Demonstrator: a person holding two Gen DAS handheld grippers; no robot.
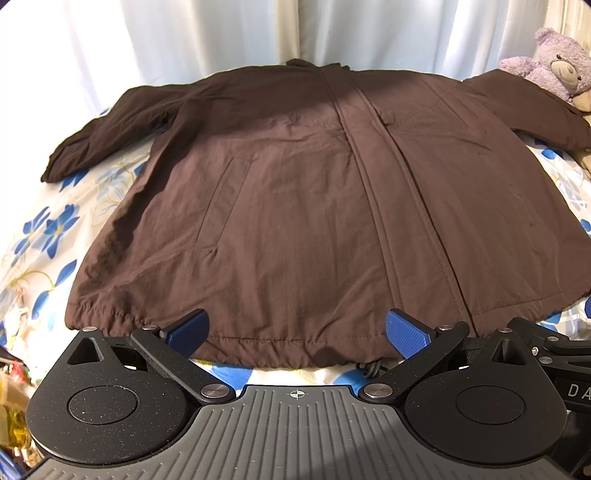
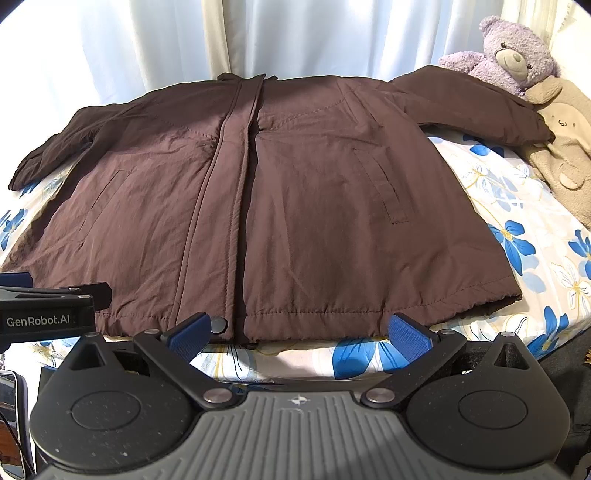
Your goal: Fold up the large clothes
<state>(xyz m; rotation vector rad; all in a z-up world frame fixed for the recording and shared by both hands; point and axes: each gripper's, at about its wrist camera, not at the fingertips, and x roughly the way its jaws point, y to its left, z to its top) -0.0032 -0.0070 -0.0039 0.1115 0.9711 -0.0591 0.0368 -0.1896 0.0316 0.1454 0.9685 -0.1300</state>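
Observation:
A large dark brown jacket (image 1: pixel 295 206) lies flat and front-up on the bed, collar at the far side, both sleeves spread out; it fills the right wrist view too (image 2: pixel 288 192). My left gripper (image 1: pixel 297 332) is open and empty, hovering just at the jacket's near hem, left of the front placket. My right gripper (image 2: pixel 299 332) is open and empty at the near hem, right of the placket and its snap button (image 2: pixel 220 325). The left gripper's body (image 2: pixel 48 306) shows at the left edge of the right wrist view.
The bed has a white sheet with blue flowers (image 2: pixel 517 236). A purple teddy bear (image 2: pixel 509 55) and a beige plush toy (image 2: pixel 565 147) lie at the far right by the right sleeve. White curtains (image 1: pixel 221 33) hang behind the bed. Clutter sits at the lower left (image 1: pixel 11 406).

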